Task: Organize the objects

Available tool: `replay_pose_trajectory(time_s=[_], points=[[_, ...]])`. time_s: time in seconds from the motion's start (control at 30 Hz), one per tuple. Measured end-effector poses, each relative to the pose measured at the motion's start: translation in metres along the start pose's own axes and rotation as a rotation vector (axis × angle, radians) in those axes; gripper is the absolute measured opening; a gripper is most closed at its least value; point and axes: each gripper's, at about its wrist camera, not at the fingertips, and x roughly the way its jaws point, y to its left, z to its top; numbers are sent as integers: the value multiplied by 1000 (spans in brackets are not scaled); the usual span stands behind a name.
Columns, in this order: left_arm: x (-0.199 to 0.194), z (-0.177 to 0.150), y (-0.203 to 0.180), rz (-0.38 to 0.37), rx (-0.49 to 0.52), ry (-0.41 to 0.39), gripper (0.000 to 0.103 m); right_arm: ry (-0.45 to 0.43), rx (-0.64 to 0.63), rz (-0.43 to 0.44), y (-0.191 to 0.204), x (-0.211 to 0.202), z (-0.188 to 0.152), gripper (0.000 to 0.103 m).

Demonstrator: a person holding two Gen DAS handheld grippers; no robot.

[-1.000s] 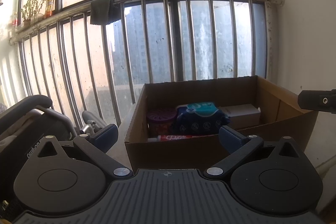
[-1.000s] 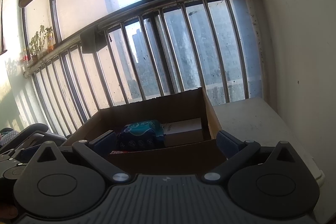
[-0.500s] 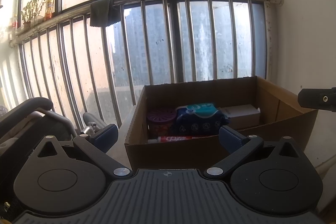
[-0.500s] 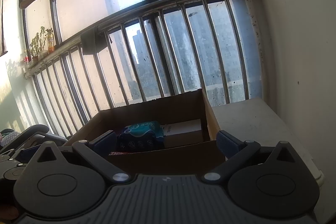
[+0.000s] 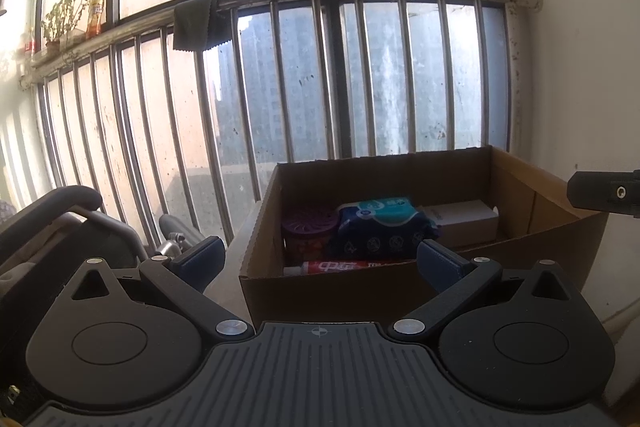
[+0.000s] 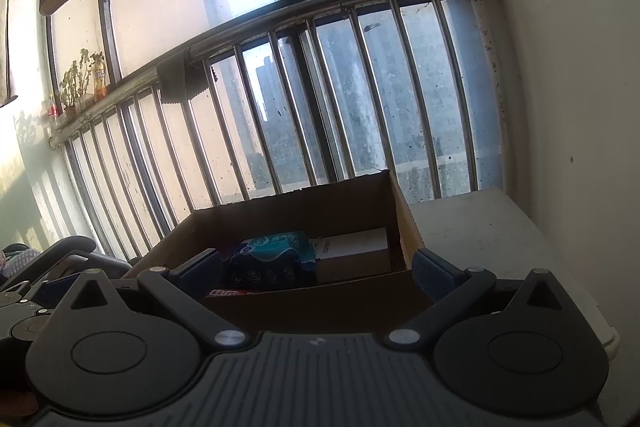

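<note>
Both grippers are hovering empty in front of the cardboard box [image 5: 400, 291], jaws spread wide, nothing between the pads.

Left gripper [image 5: 320, 259] is sitting square to the box's near wall – contents lying at 12 o'clock, just past the rim. Right gripper [image 6: 316, 269] is seeing the same box [image 6: 320, 303] at 12, with bare grey ledge [image 6: 480, 227] at 1–2 o'clock.

Inside the box:
- toothpaste tube [image 5: 340, 267] lying flat along the near wall, long axis 9-to-3 – red label with Chinese characters, roughly "中華", rest not readable
- blue-and-teal soft pack [image 5: 380, 227] behind it at centre, print too small to read
- purple round tub [image 5: 306, 231] at 11
- white carton [image 5: 460, 219] at 1, side text blurred

Judgement: left gripper looks nearer and better lined up for anything in the box; a grab on the tube would need the jaws crossing its long axis. Which item goes next – cannot tell.
</note>
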Motion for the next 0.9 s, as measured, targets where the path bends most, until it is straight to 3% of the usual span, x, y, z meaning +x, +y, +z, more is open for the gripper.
replay_pose_trajectory(time_s=[0.9], points=[[1, -4, -5, -6, 20, -5, 103, 10, -9, -15, 1, 1, -3, 103]])
